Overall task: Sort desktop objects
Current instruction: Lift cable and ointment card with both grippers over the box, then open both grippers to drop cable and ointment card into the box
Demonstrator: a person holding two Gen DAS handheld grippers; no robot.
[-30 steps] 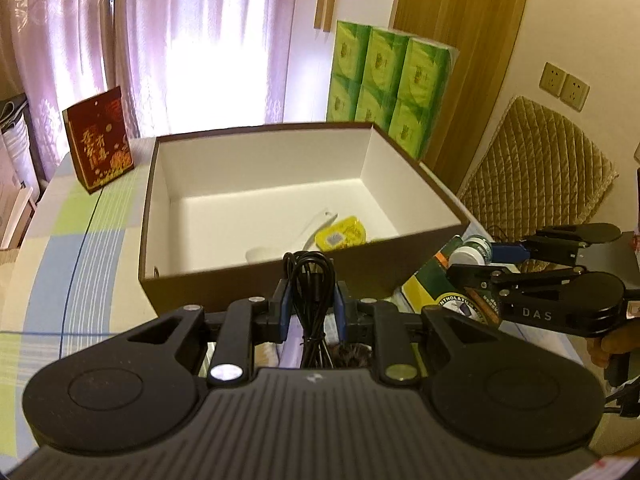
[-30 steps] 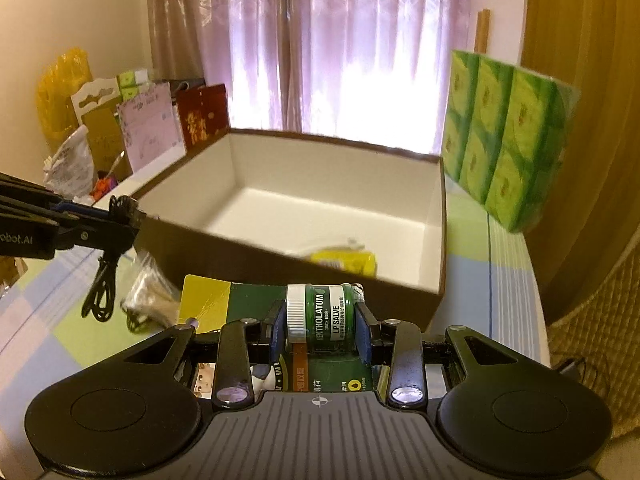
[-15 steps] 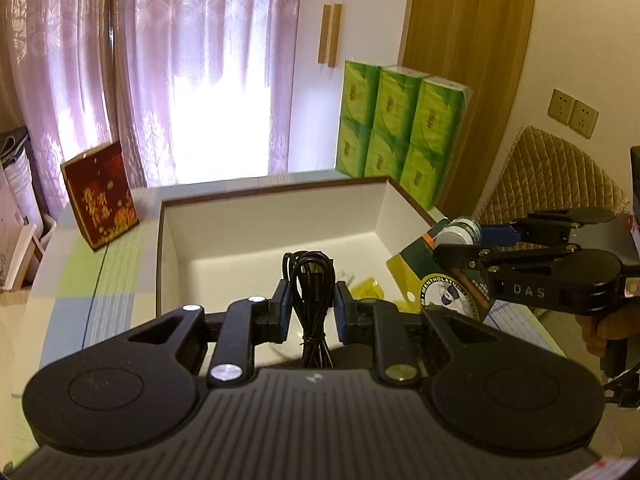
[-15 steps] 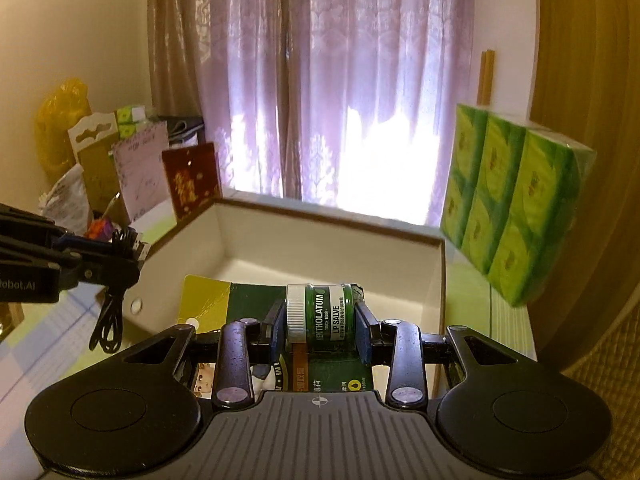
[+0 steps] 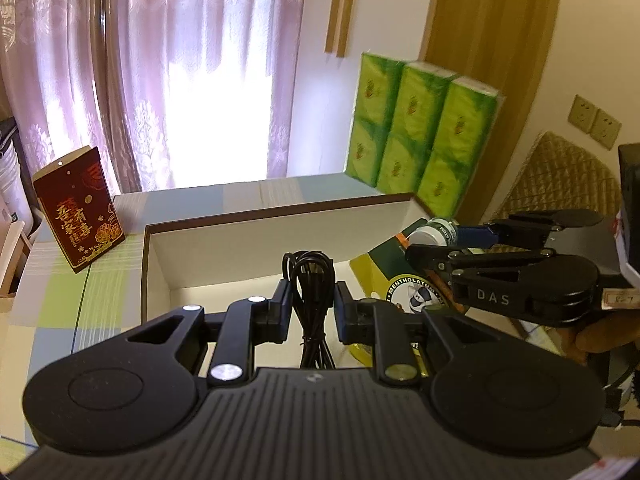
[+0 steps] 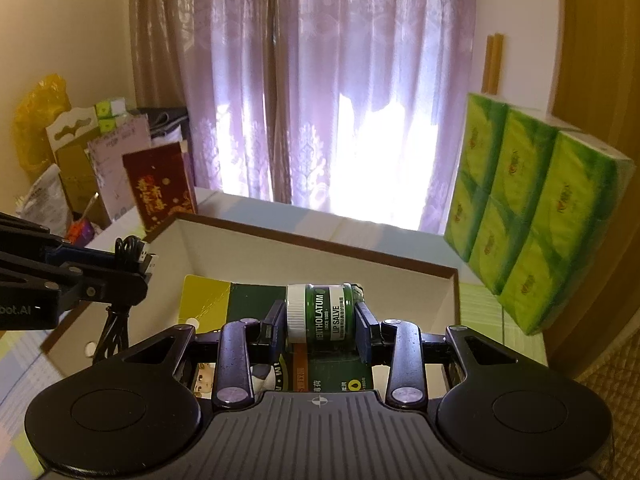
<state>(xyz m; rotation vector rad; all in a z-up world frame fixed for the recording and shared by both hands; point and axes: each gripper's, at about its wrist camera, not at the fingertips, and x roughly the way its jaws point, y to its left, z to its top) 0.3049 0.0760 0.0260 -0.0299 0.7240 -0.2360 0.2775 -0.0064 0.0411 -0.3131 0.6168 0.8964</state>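
Since both tools rose, cable (image 5: 311, 280) and salve (image 6: 320, 316) hang above the box (image 5: 256, 220).

Blown-out backlight through the curtains (image 5: 192, 80), dim foreground, fisheye-bent edges, slight blur

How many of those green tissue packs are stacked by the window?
6 show: the green tissue packs stand at the table's far right in two rows of three, one row on the other, beyond the open box. More may sit hidden behind them.
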